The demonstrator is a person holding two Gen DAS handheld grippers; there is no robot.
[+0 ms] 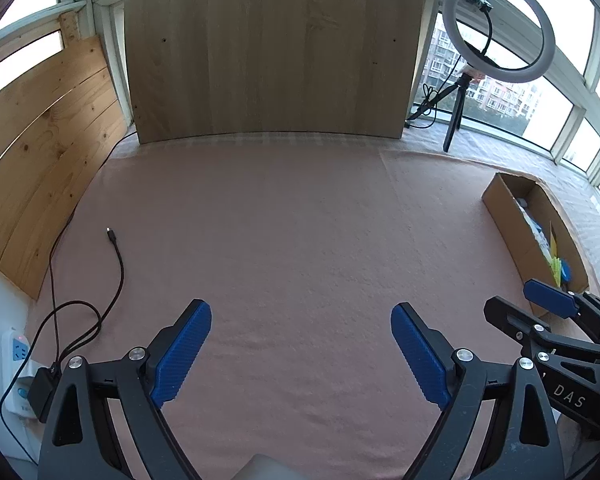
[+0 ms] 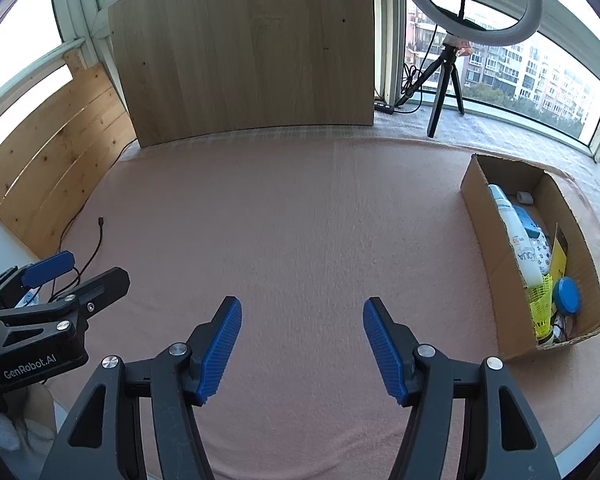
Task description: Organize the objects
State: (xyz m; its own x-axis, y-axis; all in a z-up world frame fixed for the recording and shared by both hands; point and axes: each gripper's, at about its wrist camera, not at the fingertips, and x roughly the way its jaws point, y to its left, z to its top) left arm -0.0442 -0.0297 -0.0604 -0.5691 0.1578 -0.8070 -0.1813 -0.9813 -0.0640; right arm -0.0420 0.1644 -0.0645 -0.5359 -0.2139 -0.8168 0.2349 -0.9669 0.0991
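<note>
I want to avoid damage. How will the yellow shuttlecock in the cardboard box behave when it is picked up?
The yellow shuttlecock looks very light. Its thin mesh skirt probably bends or crushes under firm fingers. Wedged beside the blue lid, it may snag.

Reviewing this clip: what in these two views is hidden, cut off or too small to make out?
- Cardboard box, left wrist view: its near wall hides most of the contents.
- Box bottom corner, right wrist view: small items below the yellow shuttlecock are too jumbled to identify.
- White bottle: label only partly readable.
- Power strip, left wrist view: partly behind the left gripper.
- Ring light: top cut off by the frame edge.
</note>
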